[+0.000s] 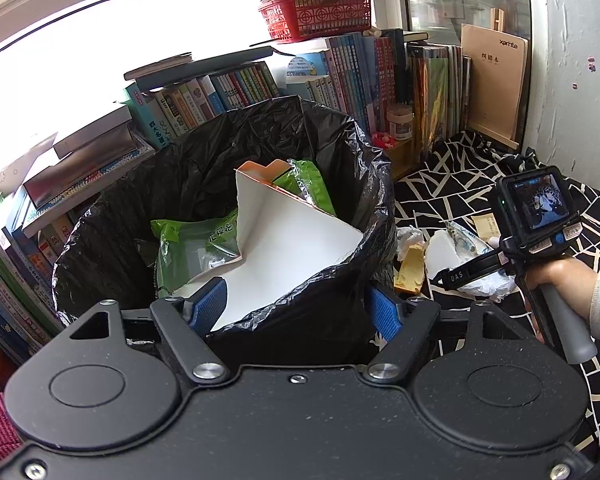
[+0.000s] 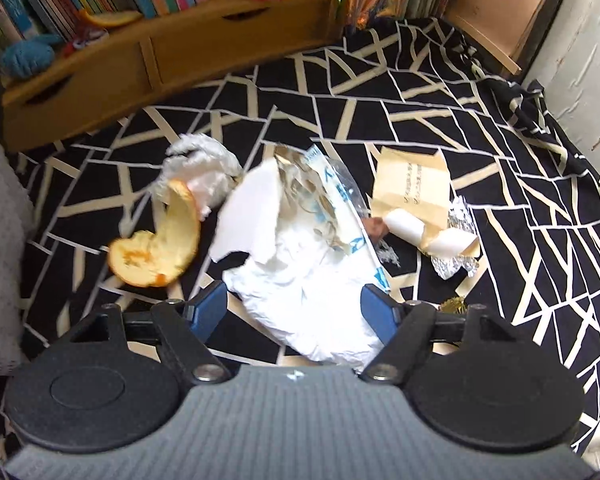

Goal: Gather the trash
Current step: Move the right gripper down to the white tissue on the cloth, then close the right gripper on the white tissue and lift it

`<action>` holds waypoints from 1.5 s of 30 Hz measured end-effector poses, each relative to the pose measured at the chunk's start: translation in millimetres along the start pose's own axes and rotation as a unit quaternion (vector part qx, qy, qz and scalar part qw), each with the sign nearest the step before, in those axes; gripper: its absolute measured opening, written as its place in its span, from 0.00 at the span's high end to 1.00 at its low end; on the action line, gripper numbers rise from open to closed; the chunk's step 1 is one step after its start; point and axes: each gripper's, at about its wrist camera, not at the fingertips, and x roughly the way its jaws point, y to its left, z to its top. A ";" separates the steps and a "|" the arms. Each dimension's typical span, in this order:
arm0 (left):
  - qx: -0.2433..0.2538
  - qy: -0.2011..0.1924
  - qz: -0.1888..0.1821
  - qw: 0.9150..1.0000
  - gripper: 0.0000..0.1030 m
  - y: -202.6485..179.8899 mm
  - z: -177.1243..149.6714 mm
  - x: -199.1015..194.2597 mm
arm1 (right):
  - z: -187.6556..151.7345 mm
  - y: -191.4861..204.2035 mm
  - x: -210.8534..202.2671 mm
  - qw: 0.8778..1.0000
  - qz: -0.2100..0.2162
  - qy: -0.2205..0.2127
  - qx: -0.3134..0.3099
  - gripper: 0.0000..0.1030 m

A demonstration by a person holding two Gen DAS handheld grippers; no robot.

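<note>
A bin lined with a black bag (image 1: 204, 160) holds a white cardboard box (image 1: 292, 224) and green packets (image 1: 188, 236). My left gripper (image 1: 296, 308) is open at the bin's near rim, one blue finger (image 1: 208, 304) beside the cardboard, the other outside the bag. My right gripper (image 2: 292, 312) is open over the patterned cloth (image 2: 420, 92), its fingers either side of a crumpled white wrapper with blue print (image 2: 312, 280). Orange peel (image 2: 160, 244), a white tissue (image 2: 204, 160), a tan paper wrapper (image 2: 412, 188) and foil scraps (image 2: 456, 264) lie around it.
Rows of books (image 1: 340, 76) and a red basket (image 1: 320, 16) stand behind the bin. A wooden shelf unit with drawers (image 2: 172, 48) borders the cloth at the back. A hand (image 1: 560, 280) holds the right gripper (image 1: 456, 276) to the bin's right. A white wall (image 2: 588, 60) lies at right.
</note>
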 end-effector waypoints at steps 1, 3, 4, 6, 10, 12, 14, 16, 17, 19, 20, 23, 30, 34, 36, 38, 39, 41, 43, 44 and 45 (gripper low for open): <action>0.000 0.000 0.000 1.000 0.29 -0.1 0.0 -0.2 | -1.0 -1.8 4.3 1.000 -0.001 0.008 0.005 0.26; 0.000 -0.001 -0.001 1.000 0.29 0.0 -0.4 -0.6 | -2.1 -5.3 11.0 0.999 0.000 0.029 0.017 0.44; 0.000 0.000 -0.001 1.000 0.29 0.0 -0.3 -0.5 | -2.6 -6.1 13.1 0.999 0.004 0.039 0.023 0.59; 0.000 0.000 -0.001 1.000 0.29 0.0 -0.3 -0.6 | -3.7 -4.3 11.7 0.999 0.009 0.044 0.028 0.70; -0.001 0.000 0.000 1.000 0.29 0.0 -0.3 -0.5 | -5.2 10.6 2.4 0.998 0.035 0.055 0.011 0.84; 0.000 0.000 0.000 1.000 0.29 -0.5 0.0 -0.3 | -5.2 17.8 -7.6 0.997 0.062 0.054 0.004 0.86; -0.001 0.000 0.000 1.000 0.29 -0.8 0.2 -0.4 | -1.4 21.0 -20.5 0.995 0.086 0.050 0.006 0.86; -0.001 0.001 0.000 1.000 0.29 -1.2 0.5 -0.1 | 6.0 18.8 -33.9 0.992 0.112 0.046 0.024 0.86; -0.001 0.001 0.000 1.000 0.29 -1.6 0.2 -0.2 | 10.4 16.0 -39.9 0.990 0.127 0.046 0.036 0.86; 0.000 0.002 0.000 1.000 0.29 -1.4 0.6 0.7 | 21.8 6.4 -53.8 0.983 0.166 0.036 0.071 0.86; 0.000 0.003 0.000 1.000 0.29 -1.2 0.8 1.4 | 27.6 1.4 -59.5 0.980 0.177 0.027 0.083 0.86; 0.000 0.004 0.001 1.000 0.29 -1.6 1.0 2.4 | 42.2 -12.3 -76.2 0.972 0.202 0.001 0.118 0.86; 0.000 0.005 0.002 1.000 0.29 -1.0 1.3 3.9 | 91.5 -17.4 -62.1 0.979 0.163 -0.051 0.115 0.81; 0.001 0.004 0.002 1.000 0.29 -0.3 0.8 4.8 | 112.6 7.6 -25.9 0.984 0.151 -0.044 0.082 0.80; 0.001 0.005 0.002 1.000 0.29 -0.1 0.7 4.8 | 117.5 23.8 -6.2 0.990 0.130 -0.029 0.053 0.79; 0.001 0.005 0.002 1.000 0.29 0.3 0.7 5.1 | 117.3 35.6 13.6 0.992 0.118 -0.003 0.036 0.74; 0.001 0.006 0.003 1.000 0.29 0.5 0.5 5.4 | 115.2 40.6 22.4 0.993 0.110 0.010 0.028 0.61; -0.002 0.009 0.004 1.000 0.29 2.1 0.4 6.6 | 108.3 48.2 34.0 0.995 0.095 0.026 0.008 0.53; -0.003 0.009 0.003 1.000 0.29 2.5 0.5 7.1 | 100.8 55.3 40.1 0.996 0.082 0.030 -0.017 0.39; -0.003 0.009 0.004 1.000 0.28 2.3 0.5 7.3 | 95.9 57.6 41.1 0.996 0.078 0.030 -0.030 0.37; -0.003 0.009 0.004 1.000 0.28 2.1 0.4 7.3 | 92.6 60.4 42.9 0.996 0.074 0.032 -0.040 0.33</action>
